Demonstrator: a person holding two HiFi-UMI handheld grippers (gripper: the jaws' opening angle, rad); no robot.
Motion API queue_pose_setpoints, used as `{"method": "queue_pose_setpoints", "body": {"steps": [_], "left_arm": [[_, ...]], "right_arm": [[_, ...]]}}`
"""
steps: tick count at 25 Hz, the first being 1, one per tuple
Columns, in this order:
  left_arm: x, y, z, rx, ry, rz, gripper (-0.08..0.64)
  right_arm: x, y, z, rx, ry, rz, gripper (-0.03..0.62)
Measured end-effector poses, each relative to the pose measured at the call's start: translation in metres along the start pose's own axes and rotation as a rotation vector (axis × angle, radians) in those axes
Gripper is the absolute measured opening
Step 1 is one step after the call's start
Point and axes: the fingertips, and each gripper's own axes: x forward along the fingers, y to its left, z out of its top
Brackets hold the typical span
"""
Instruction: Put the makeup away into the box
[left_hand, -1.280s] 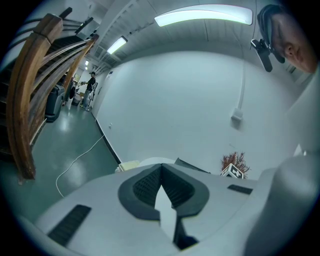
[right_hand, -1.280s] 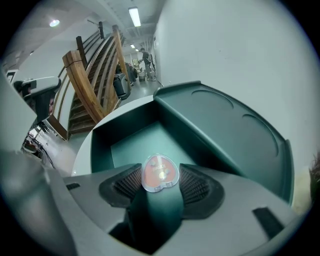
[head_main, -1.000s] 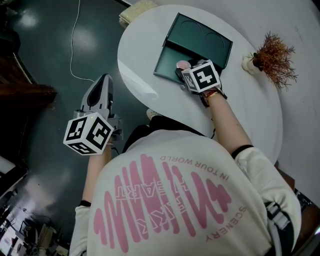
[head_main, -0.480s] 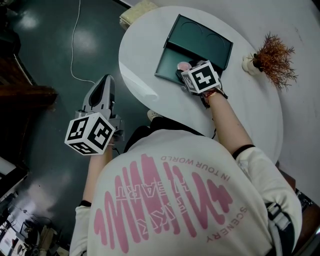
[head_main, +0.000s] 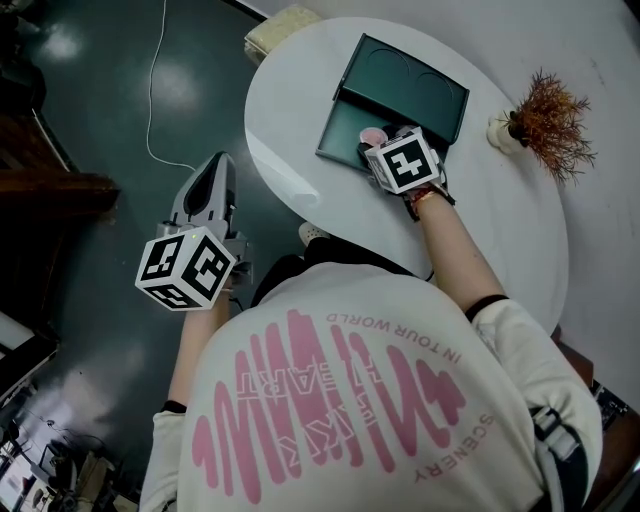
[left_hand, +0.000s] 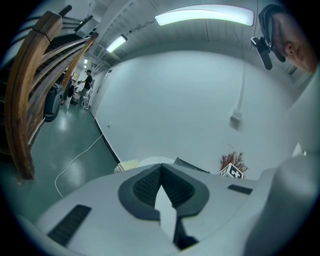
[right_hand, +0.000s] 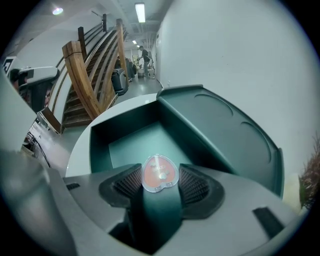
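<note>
**Right tool holds a heart-shaped compact inside the open green box**

The right tool (right_hand: 161, 186) points steeply down into the box. Its jaws stand wide, with the ribbed pads (right_hand: 131, 184) against the two sides of a small heart-shaped compact (right_hand: 160, 173). The compact has a clear rim and a reddish-pink centre, and its face is turned up toward the tool's camera. It sits at the very tips of the tool, low over the box's floor and close to the near wall.

The box (right_hand: 125, 145) is dark green and shallow. Its hinged lid (right_hand: 225, 130) is thrown back on the far side and shows two round recesses. The box rests on a round white counter (head_main: 300, 160), with a dried rust-coloured plant (head_main: 545, 110) in a small pot near the counter's right edge.

The left tool (left_hand: 161, 181) is well apart from the box, held off the counter's edge over the dark green floor (head_main: 90, 150). Its jaw tips are together with nothing between them.
</note>
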Motion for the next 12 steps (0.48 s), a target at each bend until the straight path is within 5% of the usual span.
{"method": "queue_pose_setpoints", "body": {"steps": [12], "left_arm": [[-0.01, -0.004, 0.0, 0.006, -0.007, -0.017, 0.003]], "right_arm": [[-0.016, 0.002, 0.005, 0.037, -0.057, -0.055, 0.256]]}}
